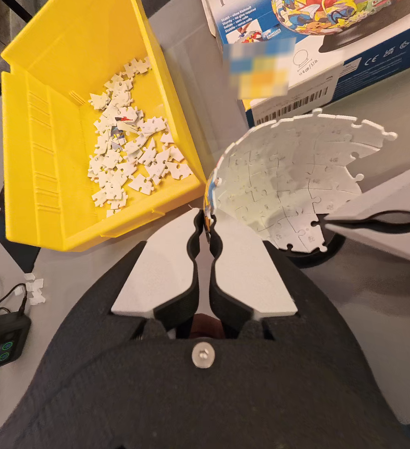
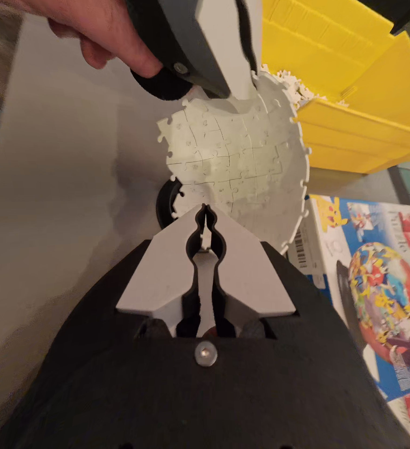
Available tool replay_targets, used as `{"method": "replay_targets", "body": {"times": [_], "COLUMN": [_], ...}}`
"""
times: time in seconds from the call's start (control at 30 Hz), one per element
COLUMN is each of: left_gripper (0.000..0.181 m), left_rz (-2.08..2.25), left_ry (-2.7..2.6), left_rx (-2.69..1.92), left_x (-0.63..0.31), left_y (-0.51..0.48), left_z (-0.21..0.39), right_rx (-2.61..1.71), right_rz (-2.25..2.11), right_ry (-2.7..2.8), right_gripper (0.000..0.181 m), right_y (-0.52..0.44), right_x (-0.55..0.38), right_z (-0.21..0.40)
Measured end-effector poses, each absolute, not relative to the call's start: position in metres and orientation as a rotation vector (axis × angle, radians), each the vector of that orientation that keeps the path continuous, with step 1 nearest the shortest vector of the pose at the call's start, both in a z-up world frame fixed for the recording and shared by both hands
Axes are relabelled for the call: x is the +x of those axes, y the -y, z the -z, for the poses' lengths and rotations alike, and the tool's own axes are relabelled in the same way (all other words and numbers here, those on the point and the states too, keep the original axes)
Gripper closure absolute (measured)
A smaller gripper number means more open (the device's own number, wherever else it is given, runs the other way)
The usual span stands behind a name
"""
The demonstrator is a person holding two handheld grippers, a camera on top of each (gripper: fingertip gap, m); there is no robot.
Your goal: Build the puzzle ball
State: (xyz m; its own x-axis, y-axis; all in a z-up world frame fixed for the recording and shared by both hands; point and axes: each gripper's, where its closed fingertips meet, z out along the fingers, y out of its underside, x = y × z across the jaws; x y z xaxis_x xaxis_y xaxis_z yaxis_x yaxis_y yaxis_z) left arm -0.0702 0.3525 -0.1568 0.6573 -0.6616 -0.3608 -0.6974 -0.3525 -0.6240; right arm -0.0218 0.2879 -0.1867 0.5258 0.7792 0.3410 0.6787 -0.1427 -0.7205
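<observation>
Left wrist view gives me the printed puzzle box at the top right: blue and white, with a picture of a colourful ball, a barcode strip and small marks along its side. I leave its wording unread. The inner faces of the joined pieces carry small printed numbers, too blurred for me to make out.

The half-built puzzle ball sits as an open shell on a black stand, its white inside turned toward my cameras and its coloured outside showing only as a sliver at the left rim. My left gripper is pinched shut on that left rim, the edge of the shell caught between the black pads. The right gripper comes in from the right, its tips together at the shell's lower right edge.

In the right wrist view, the right gripper has its tips closed at the lower edge of the shell. I cannot tell whether a piece sits between them. A hand holds the left gripper's body above.

The yellow bin lies just left of the ball and holds a heap of loose puzzle pieces, nearly all white side up. A few stray pieces lie on the table near a black device with cables.
</observation>
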Motion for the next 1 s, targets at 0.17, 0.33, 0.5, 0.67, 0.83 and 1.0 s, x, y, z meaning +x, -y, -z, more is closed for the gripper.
{"method": "replay_targets", "body": {"times": [0.17, 0.33, 0.5, 0.67, 0.83, 1.0], "left_gripper": [0.179, 0.179, 0.179, 0.179, 0.179, 0.179], "left_rz": [-0.072, -0.063, -0.07, -0.072, -0.065, -0.049], "left_ry": [-1.041, -1.044, -1.058, -1.065, -1.062, -1.037], "left_rx": [-2.055, -2.026, -2.006, -1.988, -1.978, -1.987], "left_x": [-0.074, -0.072, -0.071, -0.07, -0.07, -0.078], "left_y": [-0.356, -0.355, -0.356, -0.355, -0.357, -0.361], "left_z": [0.156, 0.154, 0.153, 0.153, 0.153, 0.152], "right_rx": [-1.915, -1.948, -2.057, -2.187, -2.22, -2.053], "right_rz": [0.155, 0.24, 0.183, 0.031, 0.041, -0.166], "right_ry": [1.26, 1.287, 1.243, 1.158, 1.179, 1.103], "right_gripper": [0.181, 0.181, 0.181, 0.181, 0.181, 0.181], "right_y": [-0.308, -0.313, -0.315, -0.313, -0.316, -0.296], "right_x": [-0.024, -0.022, -0.019, -0.018, -0.017, -0.015], "right_z": [0.213, 0.225, 0.227, 0.23, 0.227, 0.17]}}
